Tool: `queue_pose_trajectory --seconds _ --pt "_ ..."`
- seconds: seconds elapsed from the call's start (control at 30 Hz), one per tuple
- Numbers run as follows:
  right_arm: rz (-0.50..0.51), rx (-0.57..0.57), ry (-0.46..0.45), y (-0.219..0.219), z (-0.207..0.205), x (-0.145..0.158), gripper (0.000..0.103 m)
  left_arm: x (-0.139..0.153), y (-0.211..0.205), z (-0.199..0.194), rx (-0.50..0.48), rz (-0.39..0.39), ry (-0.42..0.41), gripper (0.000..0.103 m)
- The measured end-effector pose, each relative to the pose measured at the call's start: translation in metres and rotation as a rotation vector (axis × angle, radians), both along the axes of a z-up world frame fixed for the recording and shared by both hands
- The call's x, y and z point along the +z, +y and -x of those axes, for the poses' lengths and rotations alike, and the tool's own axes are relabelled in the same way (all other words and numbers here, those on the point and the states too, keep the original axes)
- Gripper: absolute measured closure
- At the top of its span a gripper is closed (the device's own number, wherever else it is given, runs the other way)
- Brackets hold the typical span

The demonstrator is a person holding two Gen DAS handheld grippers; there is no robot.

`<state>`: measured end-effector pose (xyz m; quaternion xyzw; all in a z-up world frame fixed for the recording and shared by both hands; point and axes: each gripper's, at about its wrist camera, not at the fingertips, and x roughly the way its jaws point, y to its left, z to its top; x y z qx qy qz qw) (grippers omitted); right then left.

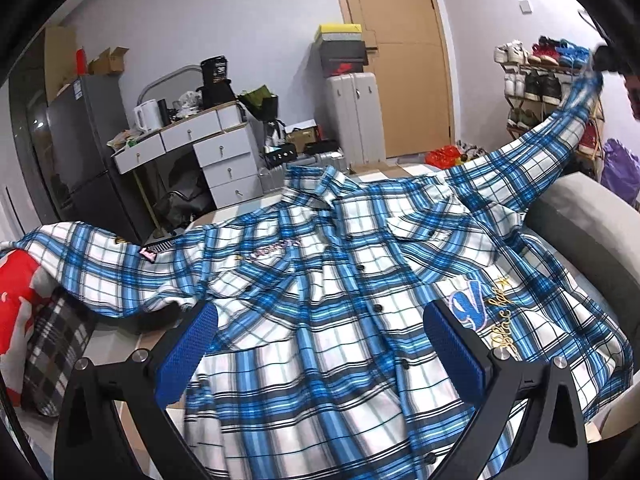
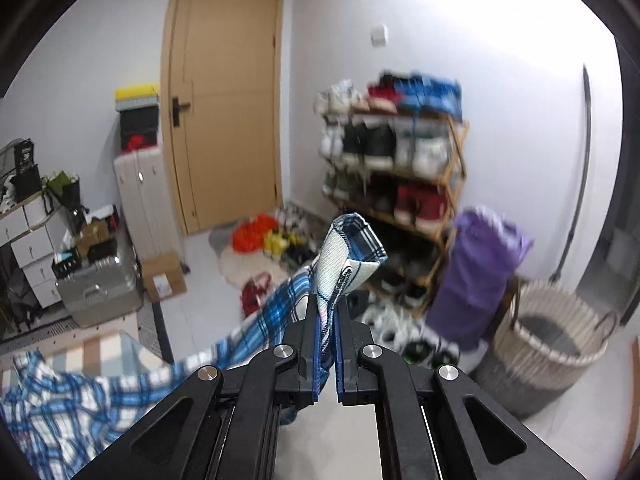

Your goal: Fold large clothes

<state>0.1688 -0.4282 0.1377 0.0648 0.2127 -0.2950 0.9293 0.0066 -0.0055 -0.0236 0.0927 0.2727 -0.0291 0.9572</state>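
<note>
A blue and white plaid shirt (image 1: 340, 280) lies front up, buttoned, across a bed. My left gripper (image 1: 320, 320) hovers open over its lower front, blue pads wide apart with only flat cloth beneath. The shirt's right sleeve (image 1: 540, 148) is stretched up and away toward the upper right, where the right gripper (image 1: 608, 56) shows as a dark shape at the cuff. In the right wrist view my right gripper (image 2: 329, 304) is shut on the sleeve cuff (image 2: 352, 252), which sticks up past the fingertips, while the sleeve trails down left to the shirt body (image 2: 72, 408).
A plaid pillow (image 1: 56, 344) and a red cloth (image 1: 16, 300) lie at the bed's left edge. Beyond stand a white drawer desk (image 1: 208, 152), a wooden door (image 2: 224, 112), a shoe rack (image 2: 400, 184), a purple bag (image 2: 476, 276) and a woven basket (image 2: 548, 340).
</note>
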Motion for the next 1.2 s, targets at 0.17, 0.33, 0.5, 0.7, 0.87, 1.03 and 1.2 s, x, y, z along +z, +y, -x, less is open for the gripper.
queue_pose_trajectory --seconds 0.17,0.33,0.5,0.7,0.87,1.03,1.2 --pt "0.009 0.15 -0.071 0.081 -0.019 0.052 0.098 0.009 0.028 0.003 0.028 0.054 -0.012 0.002" --pt "-0.04 0.416 -0.061 0.201 -0.049 0.05 0.098 0.019 0.051 0.013 0.065 0.092 -0.045 0.002" --pt "-0.249 0.701 -0.009 0.32 -0.09 -0.007 0.098 0.023 0.06 0.021 0.085 0.116 -0.077 0.002" --pt "-0.462 1.045 0.129 0.462 -0.138 -0.121 0.098 0.022 0.056 0.029 0.034 0.138 -0.088 0.002" --pt "-0.626 1.157 0.293 0.535 -0.164 -0.22 0.098 0.019 0.053 0.03 -0.007 0.123 -0.081 0.002" --pt "-0.582 1.14 0.461 0.57 -0.156 -0.281 0.092 0.019 0.058 0.032 -0.031 0.142 -0.059 0.002" --pt "-0.752 1.2 0.546 0.564 -0.143 -0.296 0.036 0.02 0.057 0.035 -0.031 0.144 -0.068 0.002"
